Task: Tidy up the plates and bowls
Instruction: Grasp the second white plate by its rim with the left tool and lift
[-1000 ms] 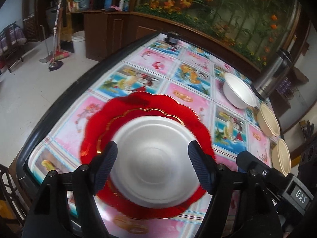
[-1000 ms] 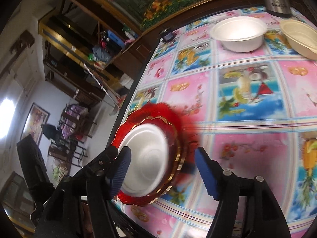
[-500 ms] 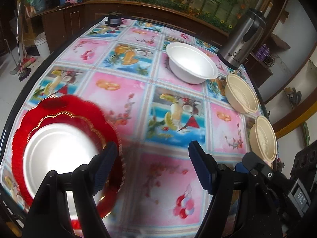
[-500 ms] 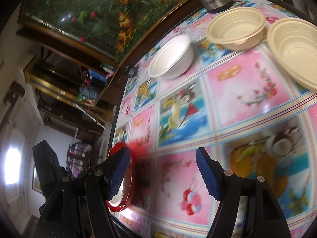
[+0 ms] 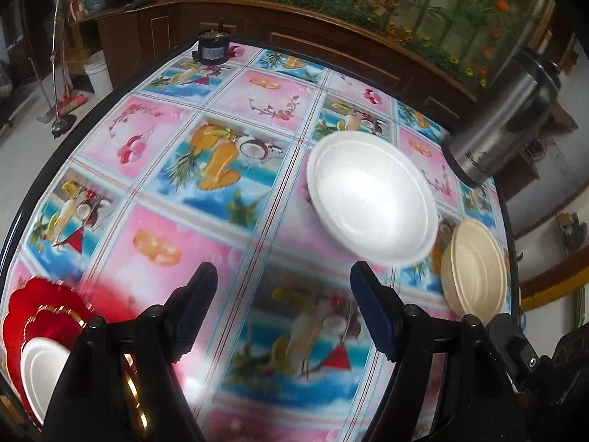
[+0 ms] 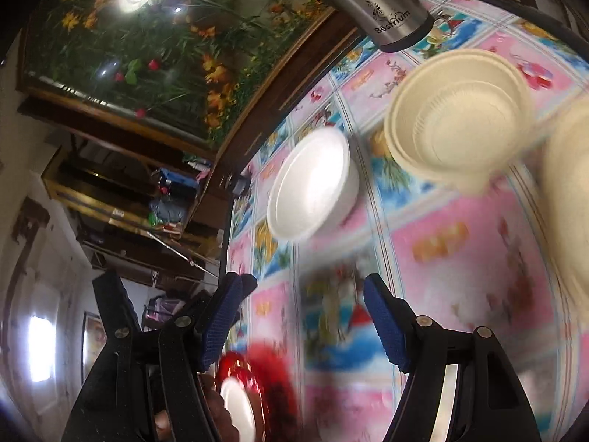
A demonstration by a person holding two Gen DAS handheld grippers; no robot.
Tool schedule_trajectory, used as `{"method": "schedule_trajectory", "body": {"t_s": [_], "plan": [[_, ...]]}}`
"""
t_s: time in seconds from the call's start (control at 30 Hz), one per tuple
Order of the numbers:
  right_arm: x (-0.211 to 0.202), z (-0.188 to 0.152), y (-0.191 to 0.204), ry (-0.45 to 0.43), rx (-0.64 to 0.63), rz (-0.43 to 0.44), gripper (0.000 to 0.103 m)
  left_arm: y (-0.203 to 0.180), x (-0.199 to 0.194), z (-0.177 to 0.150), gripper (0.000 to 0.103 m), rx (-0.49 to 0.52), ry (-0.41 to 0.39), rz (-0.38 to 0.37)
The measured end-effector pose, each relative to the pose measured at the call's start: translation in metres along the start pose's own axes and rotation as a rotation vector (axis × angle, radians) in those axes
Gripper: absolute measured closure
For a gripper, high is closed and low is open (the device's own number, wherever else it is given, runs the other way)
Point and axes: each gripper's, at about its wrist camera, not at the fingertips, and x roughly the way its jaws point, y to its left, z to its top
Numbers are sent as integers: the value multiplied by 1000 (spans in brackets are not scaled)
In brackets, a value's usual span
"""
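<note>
A red scalloped plate (image 5: pixel 33 305) with a white plate (image 5: pixel 40 372) on it lies at the table's near left edge; the stack also shows in the right wrist view (image 6: pixel 254 379). A white bowl (image 5: pixel 371 199) (image 6: pixel 313 184) stands mid-table. A cream bowl (image 5: pixel 475 269) (image 6: pixel 460 114) sits right of it, and a second cream bowl (image 6: pixel 570 199) is at the right wrist frame's edge. My left gripper (image 5: pixel 281 313) is open and empty above the table, short of the white bowl. My right gripper (image 6: pixel 305 324) is open and empty above the table.
A steel flask (image 5: pixel 504 118) (image 6: pixel 371 3) stands behind the bowls at the far right. A small black motor (image 5: pixel 213 48) sits at the table's far edge. The table (image 5: pixel 154 140) has a fruit-print cloth and a dark rim. Wooden cabinets line the far side.
Both grippers have swung away from the red and white plate stack toward the bowls. The stack has slid to the lower left of both views; the bowls appear larger.
</note>
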Motion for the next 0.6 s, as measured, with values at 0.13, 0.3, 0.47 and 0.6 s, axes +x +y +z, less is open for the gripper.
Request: {"method": "schedule_trajectory", "body": {"t_s": [0.13, 0.3, 0.47, 0.6], "plan": [[32, 32, -2, 12, 34, -29, 34, -11, 22, 19, 28, 5, -4, 32], [66, 54, -3, 8, 22, -96, 47, -13, 48, 31, 29, -24, 7, 58], [91, 62, -10, 20, 18, -155, 56, -16, 65, 35, 29, -53, 10, 69], [102, 64, -16, 15, 19, -194, 64, -19, 72, 34, 35, -50, 4, 88]]}}
